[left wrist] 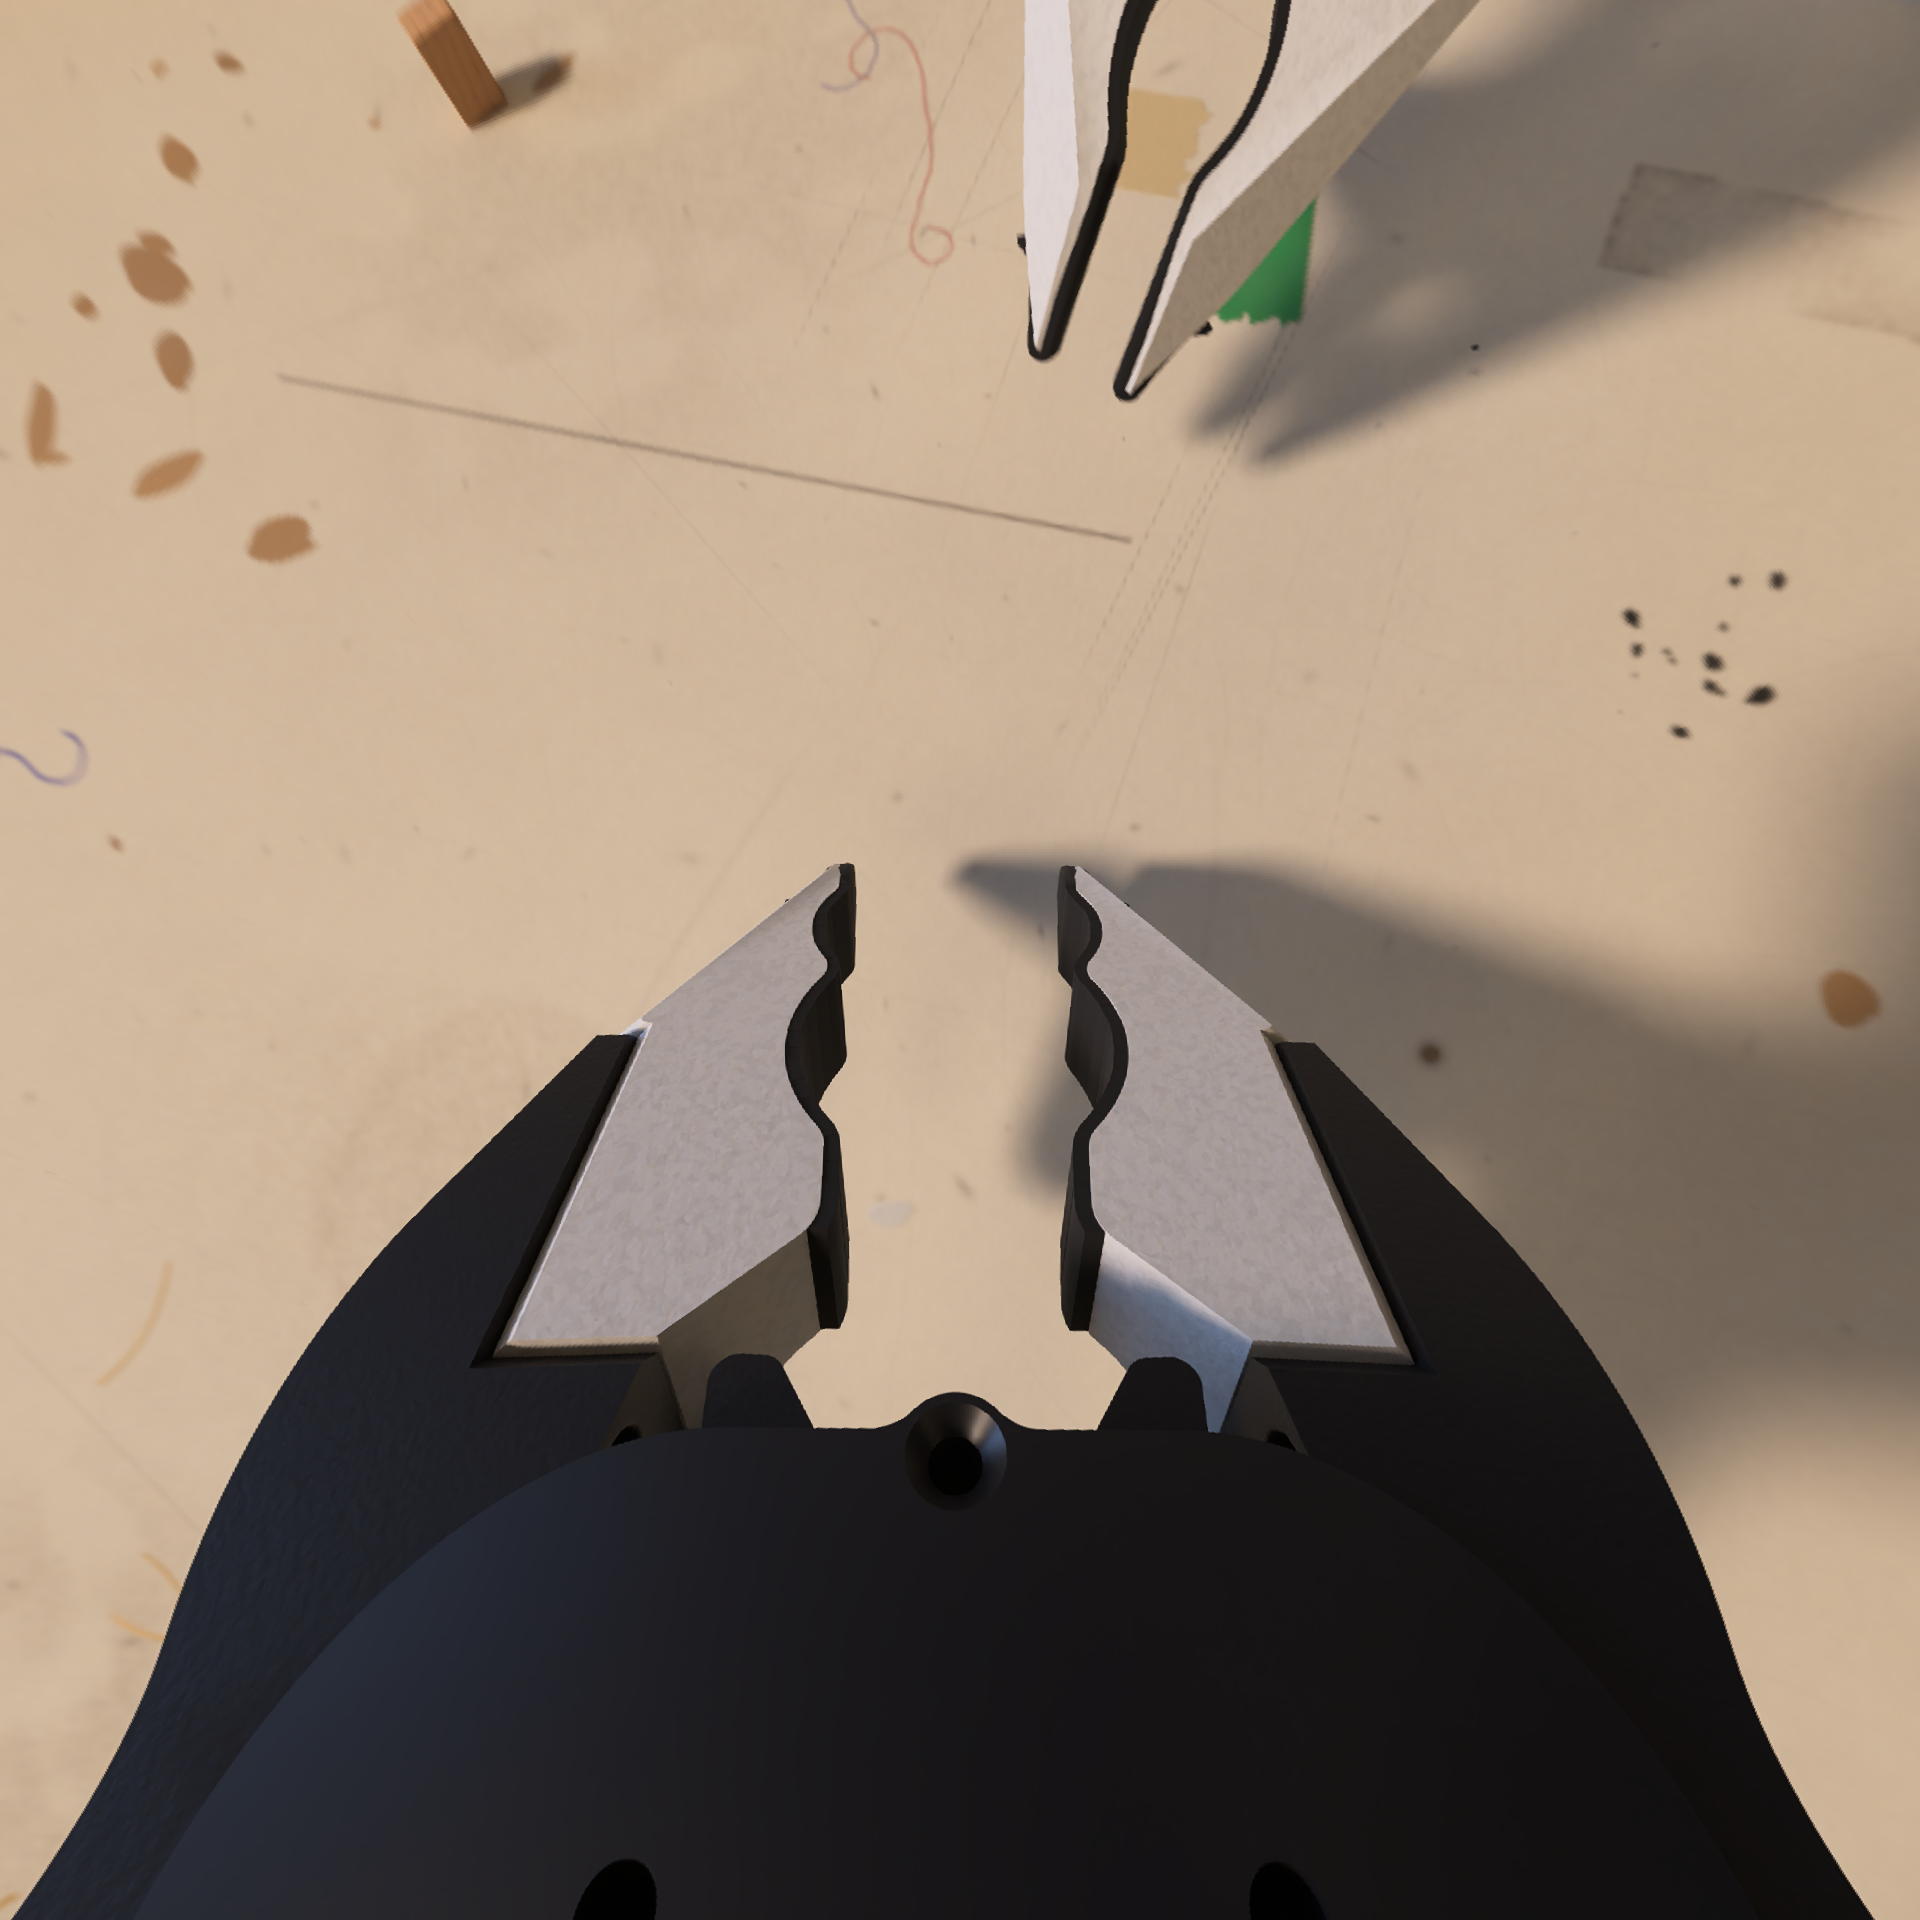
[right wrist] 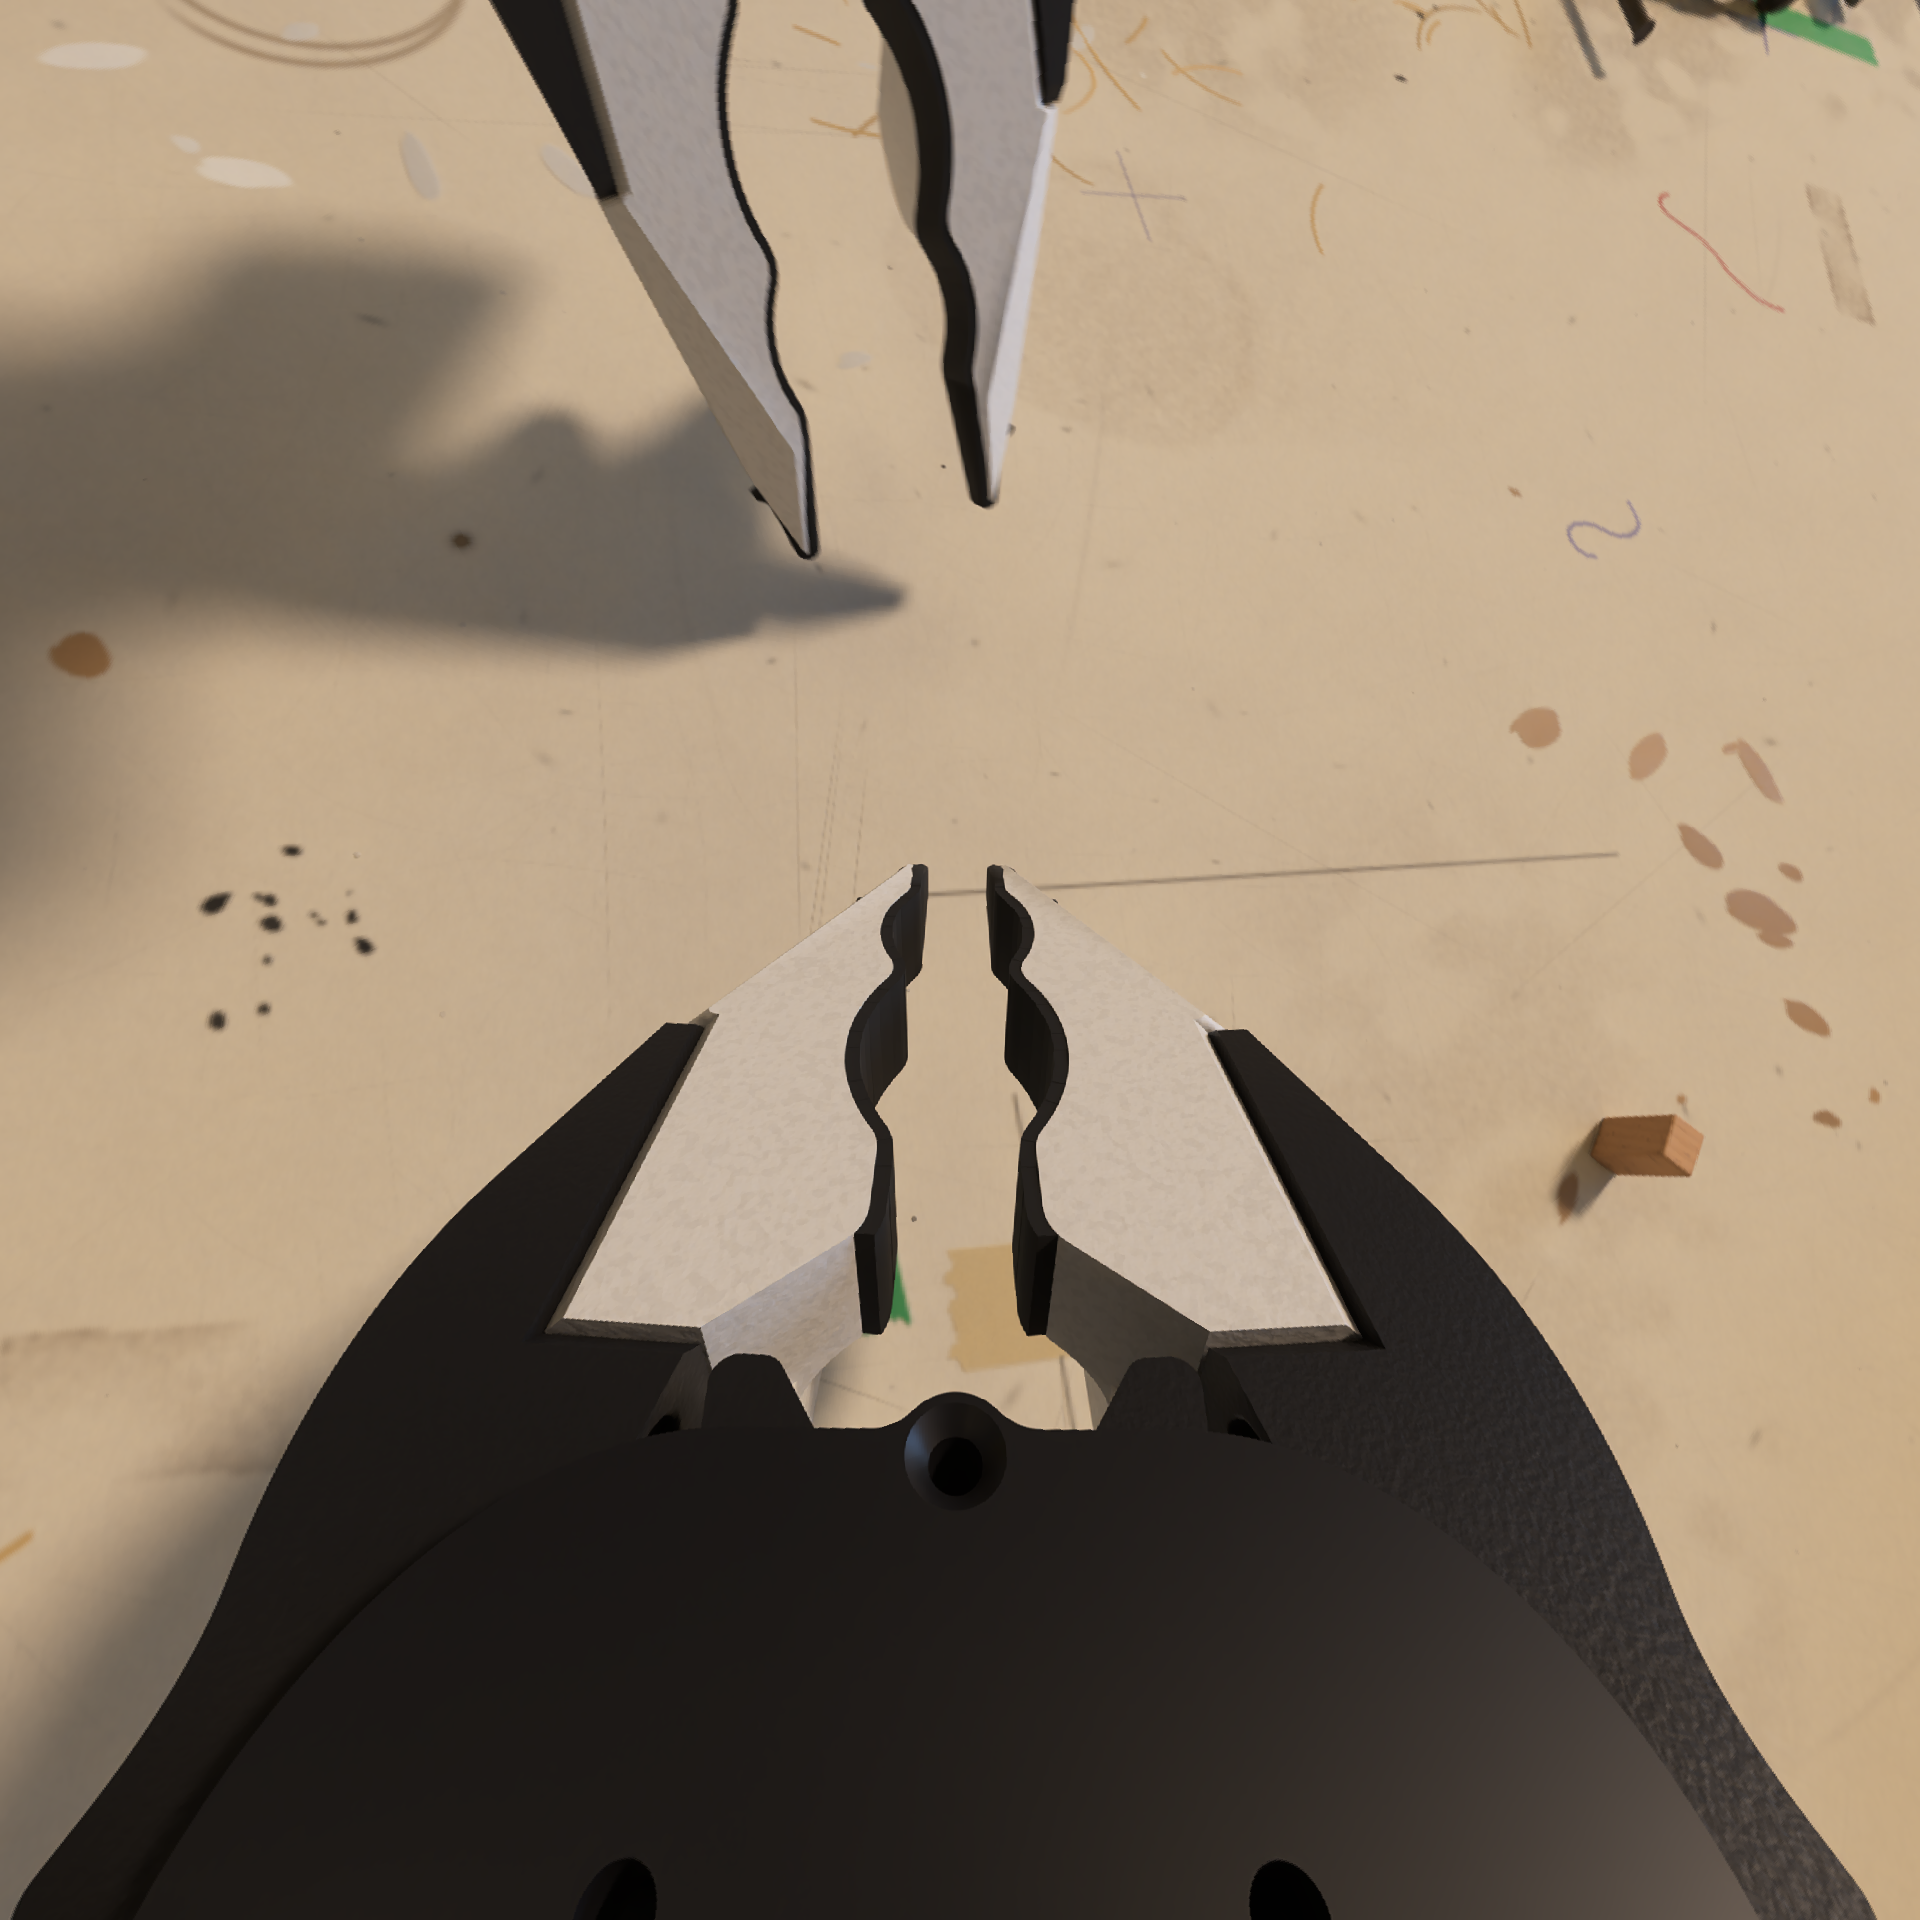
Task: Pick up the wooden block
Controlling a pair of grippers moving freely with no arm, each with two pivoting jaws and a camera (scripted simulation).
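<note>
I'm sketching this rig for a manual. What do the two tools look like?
Both match: the left tool and right tool each have a rounded matte black body with a small round hole at the centre, and two tapering off-white fingers lined with wavy black inner pads. No cables, sleeves or markings show.

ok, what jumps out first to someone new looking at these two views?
The two grippers facing each other over a stained tan table, fingers empty: the left gripper spread wider than the right gripper. Then the small wooden block, lying alone off to the right gripper's right, untouched.
</note>
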